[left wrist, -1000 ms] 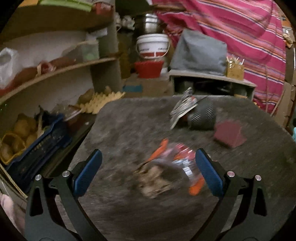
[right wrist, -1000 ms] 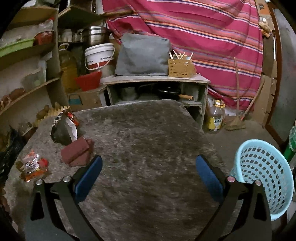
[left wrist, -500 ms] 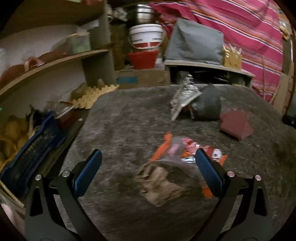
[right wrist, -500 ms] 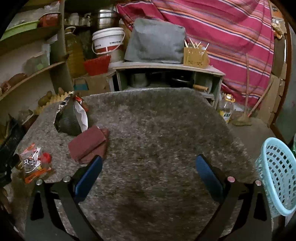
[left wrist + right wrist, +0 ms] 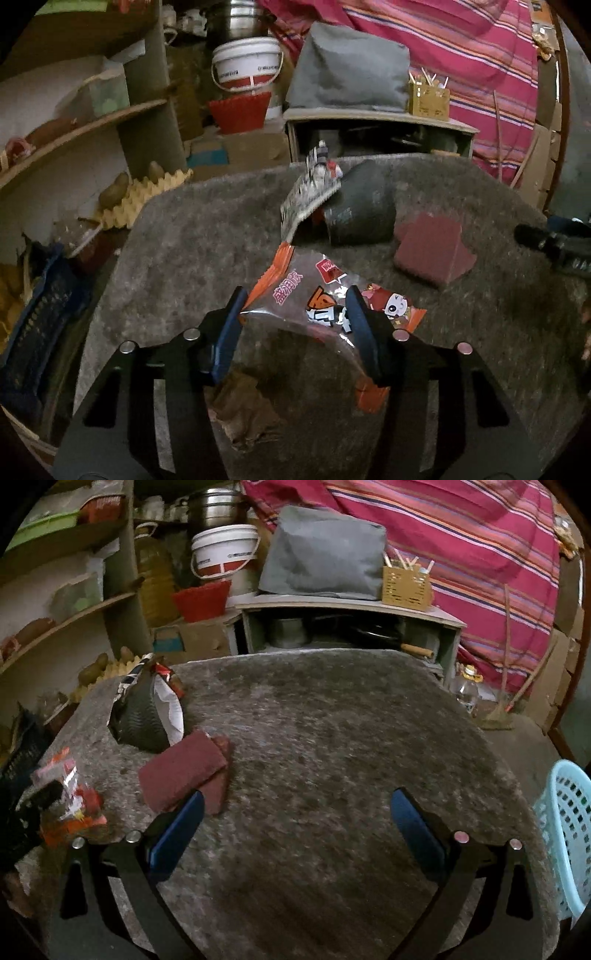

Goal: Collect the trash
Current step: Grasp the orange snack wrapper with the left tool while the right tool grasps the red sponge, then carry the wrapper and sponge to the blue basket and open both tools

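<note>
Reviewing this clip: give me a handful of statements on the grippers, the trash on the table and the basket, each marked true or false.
1. The left gripper has its fingers on either side of the orange snack wrapper. True.
2. The right gripper is clamped on the dark red cloth. False: it is open and holds nothing; the cloth lies on the table by its left finger.
3. A light blue basket stands beside the table, at the right edge of the right wrist view. True.
4. The black bag lies in the basket. False: it lies on the table, next to the cloth.
5. The wrapper is already in the basket. False: it is on the table, between the left gripper's fingers.
</note>
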The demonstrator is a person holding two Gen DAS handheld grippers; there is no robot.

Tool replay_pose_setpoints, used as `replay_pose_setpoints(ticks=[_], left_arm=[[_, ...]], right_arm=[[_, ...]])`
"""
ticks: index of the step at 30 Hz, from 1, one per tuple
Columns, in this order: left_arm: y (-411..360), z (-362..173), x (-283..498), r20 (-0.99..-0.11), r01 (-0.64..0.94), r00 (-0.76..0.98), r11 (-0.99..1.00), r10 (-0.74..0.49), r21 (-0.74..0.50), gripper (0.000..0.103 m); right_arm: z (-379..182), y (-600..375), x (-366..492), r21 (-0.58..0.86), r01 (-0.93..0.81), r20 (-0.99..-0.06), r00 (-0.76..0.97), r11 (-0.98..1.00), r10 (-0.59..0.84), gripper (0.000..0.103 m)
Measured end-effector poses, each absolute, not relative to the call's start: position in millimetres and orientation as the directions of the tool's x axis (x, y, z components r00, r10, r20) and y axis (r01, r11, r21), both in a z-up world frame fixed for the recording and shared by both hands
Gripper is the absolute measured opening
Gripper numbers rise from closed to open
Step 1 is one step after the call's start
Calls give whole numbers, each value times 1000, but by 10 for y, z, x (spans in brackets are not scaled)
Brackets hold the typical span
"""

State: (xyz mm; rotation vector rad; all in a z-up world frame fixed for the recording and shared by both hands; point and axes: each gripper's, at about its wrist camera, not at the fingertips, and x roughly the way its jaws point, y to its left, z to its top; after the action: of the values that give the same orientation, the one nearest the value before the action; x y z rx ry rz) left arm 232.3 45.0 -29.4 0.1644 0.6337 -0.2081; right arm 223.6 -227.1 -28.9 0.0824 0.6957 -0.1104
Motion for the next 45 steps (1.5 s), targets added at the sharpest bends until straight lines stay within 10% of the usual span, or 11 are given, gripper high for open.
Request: replay_pose_setpoints(ticks=[28,45], left_arm=[[1154,-177,2600,-559,80,829,993,-19,84,54],[487,65,2463,-492,144,866,986,-84,86,54]], right_arm=[[-621,-1321,2899,-80,-215,-732,676,973,89,89],[-191,-2313,2439,-4,-40,-649,761,999,28,88]])
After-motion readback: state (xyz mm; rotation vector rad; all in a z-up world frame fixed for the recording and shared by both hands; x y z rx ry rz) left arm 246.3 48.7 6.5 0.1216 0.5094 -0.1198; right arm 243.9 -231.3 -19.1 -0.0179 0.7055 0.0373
